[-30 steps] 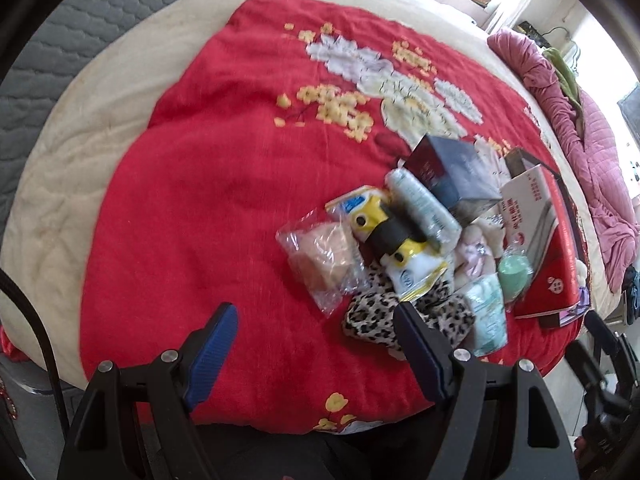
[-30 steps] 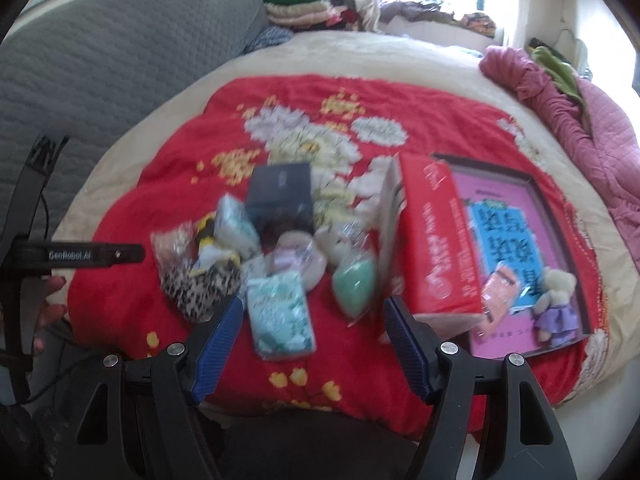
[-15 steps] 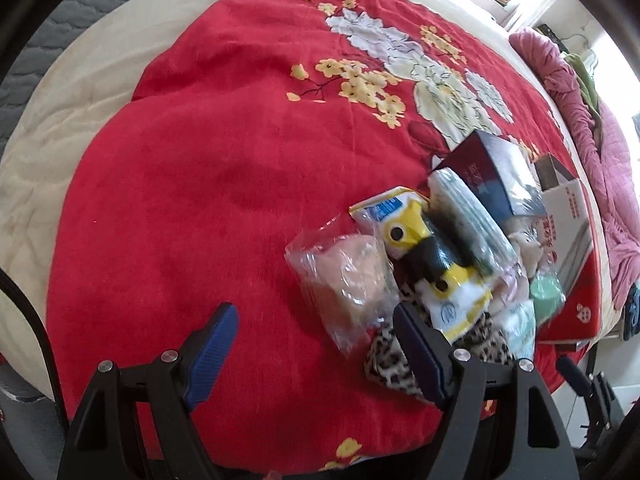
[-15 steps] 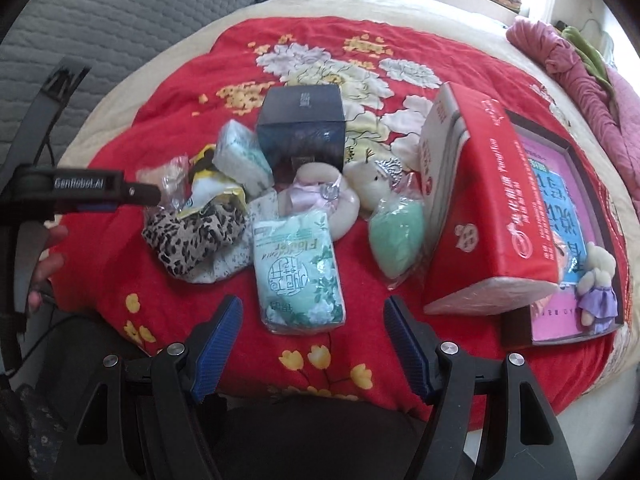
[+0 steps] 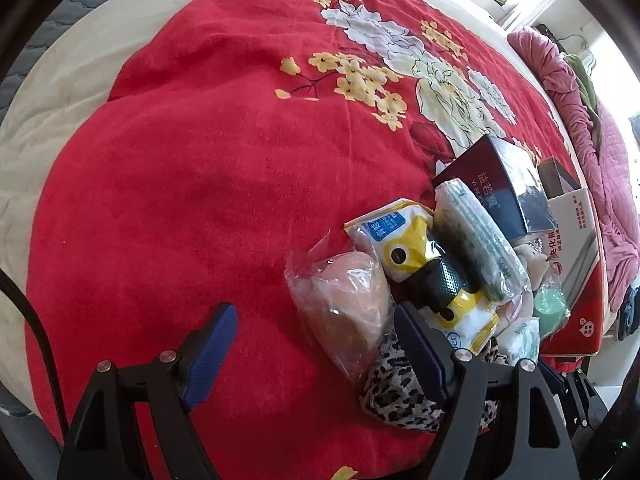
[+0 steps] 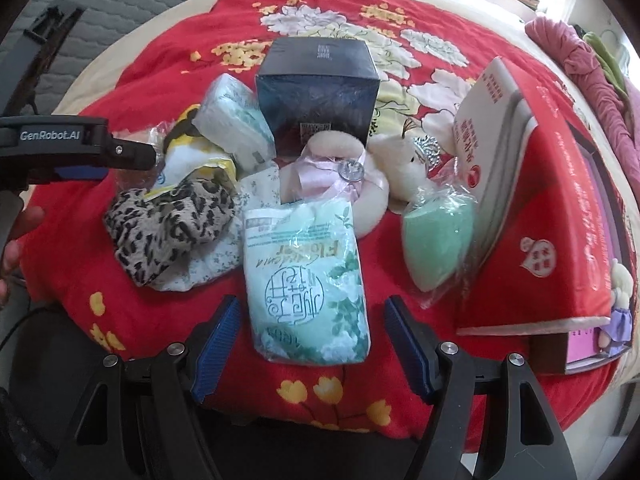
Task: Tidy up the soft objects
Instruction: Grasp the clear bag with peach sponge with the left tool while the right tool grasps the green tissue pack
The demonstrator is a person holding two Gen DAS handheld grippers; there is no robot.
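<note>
Both jaws stand spread and empty; the right hand-held gripper point(image 6: 312, 336) should be lowered squarely astride the green tissue pack point(image 6: 306, 284), the left hand-held gripper point(image 5: 316, 344) over the pink bagged sponge point(image 5: 344, 304)

Soft goods heaped on a bed blanket point(image 6: 160, 320)

Tissue pack point(image 6: 306, 284) nearest; leopard cloth point(image 6: 168, 228) left, bagged sponge point(image 6: 434, 240) right, dark box point(image 6: 320, 92) far behind, big carton point(image 6: 532, 208) far right.
</note>
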